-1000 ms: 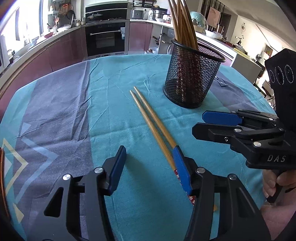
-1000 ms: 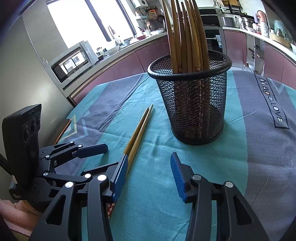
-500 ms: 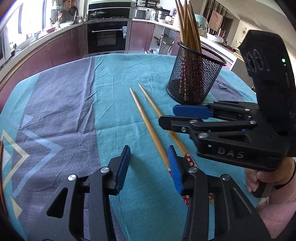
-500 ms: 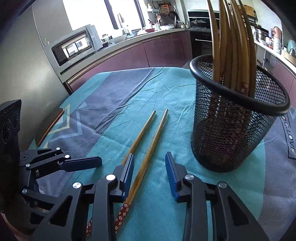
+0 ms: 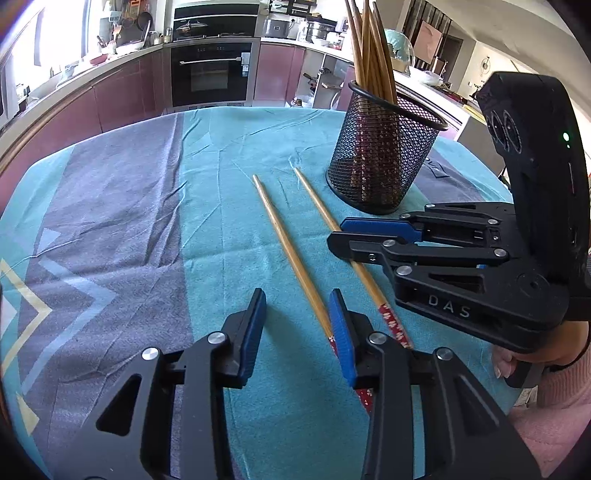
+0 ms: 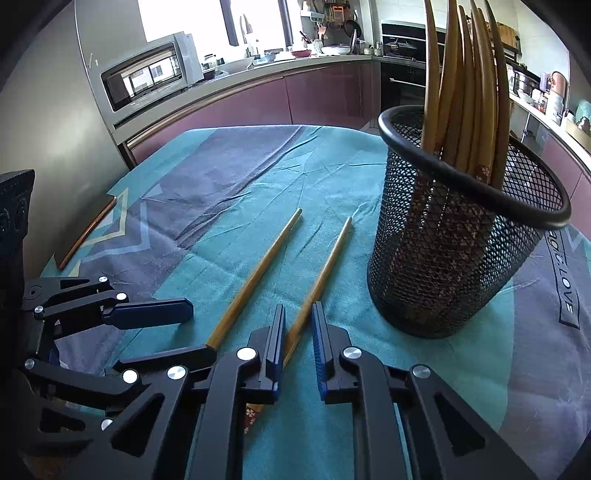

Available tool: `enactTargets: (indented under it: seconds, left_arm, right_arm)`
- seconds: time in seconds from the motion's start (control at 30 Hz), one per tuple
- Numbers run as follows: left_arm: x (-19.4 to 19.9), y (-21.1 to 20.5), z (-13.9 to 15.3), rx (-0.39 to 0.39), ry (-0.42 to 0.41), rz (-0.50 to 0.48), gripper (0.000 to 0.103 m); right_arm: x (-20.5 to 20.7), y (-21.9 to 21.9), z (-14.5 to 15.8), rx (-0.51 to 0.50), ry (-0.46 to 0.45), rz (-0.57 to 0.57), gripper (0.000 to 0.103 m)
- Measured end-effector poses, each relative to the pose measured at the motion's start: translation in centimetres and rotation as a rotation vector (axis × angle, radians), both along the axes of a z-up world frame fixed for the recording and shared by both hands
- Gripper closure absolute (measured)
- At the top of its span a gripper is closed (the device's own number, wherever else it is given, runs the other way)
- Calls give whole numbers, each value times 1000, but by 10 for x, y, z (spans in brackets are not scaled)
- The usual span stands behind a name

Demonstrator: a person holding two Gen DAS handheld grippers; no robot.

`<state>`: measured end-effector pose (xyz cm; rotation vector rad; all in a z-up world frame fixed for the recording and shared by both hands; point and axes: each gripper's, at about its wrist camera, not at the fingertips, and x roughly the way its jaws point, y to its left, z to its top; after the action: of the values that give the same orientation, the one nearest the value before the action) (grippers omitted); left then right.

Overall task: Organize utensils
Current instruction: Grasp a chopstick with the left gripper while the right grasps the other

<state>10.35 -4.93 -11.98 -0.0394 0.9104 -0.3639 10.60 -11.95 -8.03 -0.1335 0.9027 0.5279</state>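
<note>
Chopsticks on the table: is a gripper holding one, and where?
Not yet. The right gripper, jaws just closing, straddles one chopstick mid-shaft without pinching; left gripper holds nothing.

chopstick handle ends (image 5: 364, 395) hidden, bundle tips (image 6: 461, 11) cropped

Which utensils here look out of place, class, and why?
Two chopsticks lie loose on the tablecloth, splayed apart beside the mesh holder, while the others stand upright inside it. The right claw has just been closing around one.

Two bamboo chopsticks (image 5: 291, 254) with red floral handles lie flat, slightly splayed, mid-tablecloth (image 5: 122, 206); the black mesh holder (image 5: 384, 155) stands upright just beyond them, holding more chopsticks (image 6: 465, 92).
</note>
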Motion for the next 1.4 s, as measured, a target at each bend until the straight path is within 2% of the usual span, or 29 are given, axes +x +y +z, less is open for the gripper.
enactTargets:
  seconds: [0.23, 0.37, 0.77, 1.13, 1.3, 1.4]
  left_arm:
    - [-6, 3, 1, -11, 10, 4, 74]
    - [-3, 4, 2, -19, 14, 8, 71]
    - [27, -4, 5, 31, 8, 44, 69]
    - [37, -9, 2, 48, 5, 50, 71]
    - [40, -12, 3, 51, 5, 61, 76]
    - [41, -13, 3, 50, 6, 67, 78]
  right_arm:
    - [-9, -13, 1, 10, 23, 1, 93]
    - [-14, -21, 3, 16, 29, -7, 93]
    - [-13, -26, 2, 22, 28, -39, 92]
    - [-4, -21, 3, 21, 6, -72, 82]
    - [-1, -14, 2, -3, -12, -74, 83]
    - [-1, -15, 2, -3, -11, -79, 87]
